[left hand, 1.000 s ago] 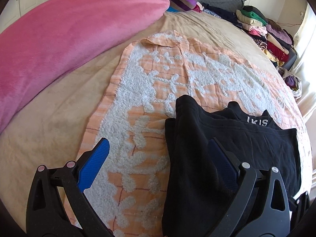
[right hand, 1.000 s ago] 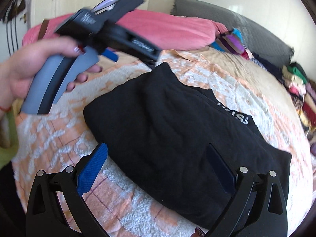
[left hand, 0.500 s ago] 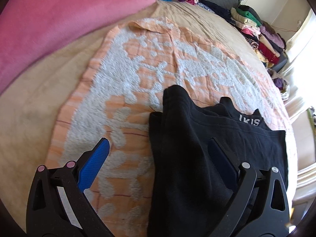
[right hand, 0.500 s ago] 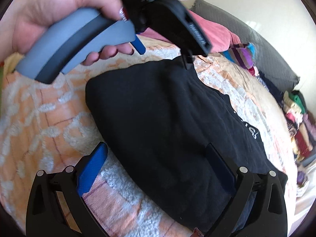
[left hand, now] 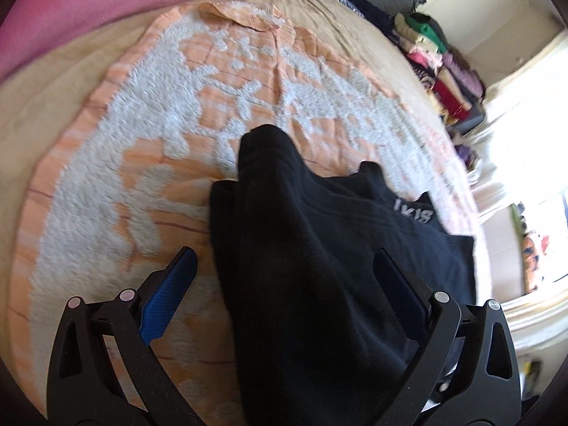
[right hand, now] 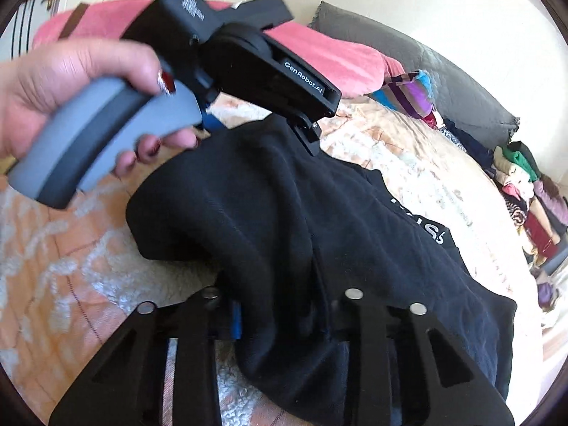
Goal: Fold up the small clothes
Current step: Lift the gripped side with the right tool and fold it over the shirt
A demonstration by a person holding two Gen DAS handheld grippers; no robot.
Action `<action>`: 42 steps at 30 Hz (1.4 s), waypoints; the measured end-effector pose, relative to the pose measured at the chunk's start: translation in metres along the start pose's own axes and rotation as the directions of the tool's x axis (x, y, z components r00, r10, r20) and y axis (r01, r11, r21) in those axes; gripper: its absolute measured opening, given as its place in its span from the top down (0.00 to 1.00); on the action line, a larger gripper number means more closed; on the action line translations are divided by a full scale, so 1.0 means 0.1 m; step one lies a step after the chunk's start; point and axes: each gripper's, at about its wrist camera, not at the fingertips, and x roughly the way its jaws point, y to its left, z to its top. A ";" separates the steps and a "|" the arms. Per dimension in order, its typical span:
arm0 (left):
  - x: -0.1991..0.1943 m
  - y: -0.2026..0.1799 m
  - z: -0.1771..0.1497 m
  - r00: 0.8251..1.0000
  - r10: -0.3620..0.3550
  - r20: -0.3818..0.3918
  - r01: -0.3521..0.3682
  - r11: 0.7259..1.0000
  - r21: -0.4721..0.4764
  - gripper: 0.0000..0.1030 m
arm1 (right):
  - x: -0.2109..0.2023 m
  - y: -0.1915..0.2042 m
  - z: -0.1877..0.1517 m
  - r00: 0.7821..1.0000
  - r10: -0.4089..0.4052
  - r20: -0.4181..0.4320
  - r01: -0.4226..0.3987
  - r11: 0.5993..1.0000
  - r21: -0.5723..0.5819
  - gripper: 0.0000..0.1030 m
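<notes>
Closing right gripper point(right hand: 284, 319) bunches the near hem of the black garment point(right hand: 284, 213) lying on the orange-white towel point(left hand: 142, 177). Left gripper point(left hand: 284, 284) is spread wide, closing, straddling its edge. Soft, limp, light: grab doubled edges. Beyond: pink blanket point(left hand: 88, 0), clothes stack point(left hand: 443, 71), clear of the work.

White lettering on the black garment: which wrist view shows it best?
Left wrist view. The white lettering sits whole and unobstructed on the black garment, though too blurred to read surely. The right wrist view shows only part of it; the rest is lost in a fold.
</notes>
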 end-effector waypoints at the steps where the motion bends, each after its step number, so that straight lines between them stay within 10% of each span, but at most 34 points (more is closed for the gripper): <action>1: 0.00 -0.01 0.00 1.000 -0.021 -0.001 0.021 1.000 -0.011 0.27 | -0.01 -0.02 0.00 1.000 0.009 -0.001 -0.009 1.000 0.011 0.74; 7: 0.05 -0.11 -0.06 0.996 -0.089 -0.011 0.088 0.995 -0.046 0.72 | -0.13 -0.07 0.00 0.999 0.042 0.018 -0.043 0.996 0.073 0.75; 10: -0.05 -0.19 -0.06 0.993 -0.116 0.018 0.117 0.992 -0.041 0.79 | -0.20 -0.12 0.00 0.998 0.048 0.038 -0.052 0.993 0.106 0.77; 22: -0.46 -1.02 -0.17 0.976 -0.189 0.108 0.183 0.981 0.060 0.80 | -0.79 -0.55 -0.22 0.993 0.027 0.118 -0.058 0.962 0.267 0.82; 42: 0.12 -2.31 -0.42 0.992 -0.129 -0.004 0.128 0.975 0.183 0.77 | -1.12 -1.13 -0.92 0.997 -0.014 0.077 -0.019 0.910 0.414 0.85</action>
